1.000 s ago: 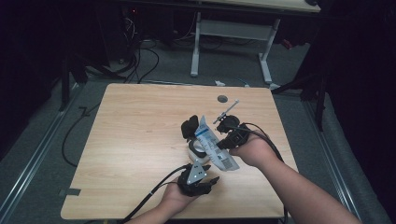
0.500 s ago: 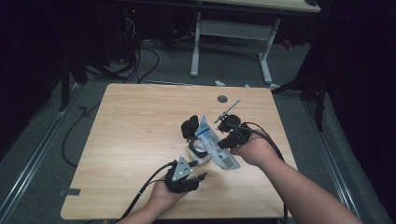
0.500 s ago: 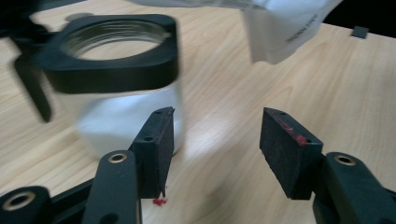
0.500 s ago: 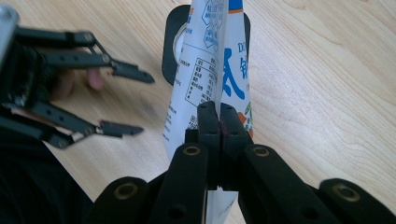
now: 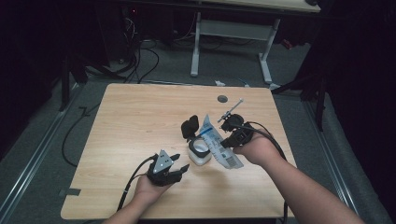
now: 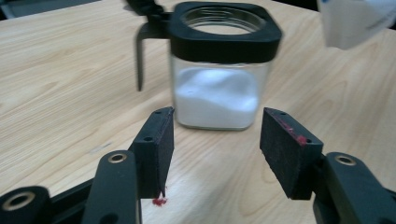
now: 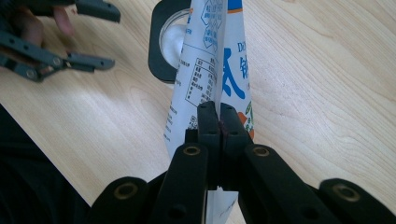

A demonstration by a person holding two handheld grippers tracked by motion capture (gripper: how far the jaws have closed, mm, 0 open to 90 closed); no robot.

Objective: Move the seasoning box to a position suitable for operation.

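While clamping pouch (image 7: 212, 79), right gripper (image 7: 218, 122).

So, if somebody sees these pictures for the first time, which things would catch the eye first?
Probably the white and blue printed bag, which the right hand-held gripper pinches shut near the middle of the wooden table, its mouth tilted toward the jar. Next, the square glass jar with a black rim and white powder inside, standing open just beside the bag. The left hand-held gripper sits in front of the jar with its jaws apart, holding nothing.
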